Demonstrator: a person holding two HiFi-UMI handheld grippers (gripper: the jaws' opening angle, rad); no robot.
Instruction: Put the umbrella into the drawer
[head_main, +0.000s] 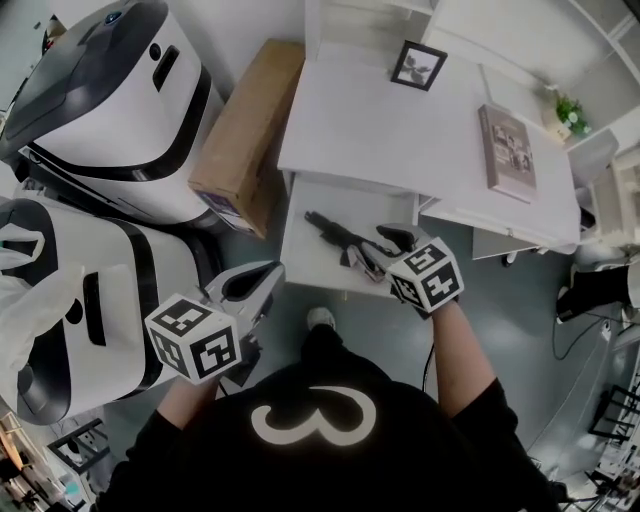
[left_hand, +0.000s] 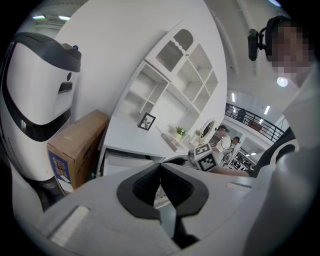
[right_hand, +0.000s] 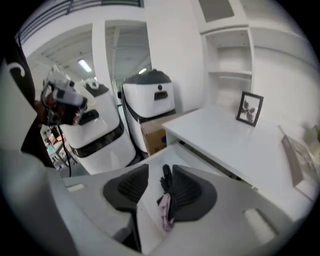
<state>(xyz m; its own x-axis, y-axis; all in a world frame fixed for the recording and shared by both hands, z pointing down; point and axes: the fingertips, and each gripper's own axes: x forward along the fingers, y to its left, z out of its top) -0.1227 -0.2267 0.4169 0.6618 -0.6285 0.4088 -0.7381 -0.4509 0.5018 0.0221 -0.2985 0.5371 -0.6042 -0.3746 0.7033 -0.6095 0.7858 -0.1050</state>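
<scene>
The folded black umbrella (head_main: 335, 235) lies inside the pulled-out white drawer (head_main: 300, 255) below the white desk (head_main: 400, 130). My right gripper (head_main: 383, 245) hovers above the umbrella's near end. In the right gripper view its jaws (right_hand: 159, 172) stand apart, and the umbrella (right_hand: 165, 207), with a pale strap, shows down in the drawer (right_hand: 147, 200) between them, untouched. My left gripper (head_main: 268, 272) hangs left of the drawer's front, over the floor. In the left gripper view its pads (left_hand: 161, 165) meet at the tips with nothing held. The right gripper's marker cube (left_hand: 205, 156) shows beyond them.
A brown cardboard box (head_main: 245, 130) leans left of the desk, beside two large white-and-black machines (head_main: 110, 100). On the desk stand a framed picture (head_main: 418, 65), a book (head_main: 507, 150) and a small plant (head_main: 570, 112). Grey floor lies below the drawer.
</scene>
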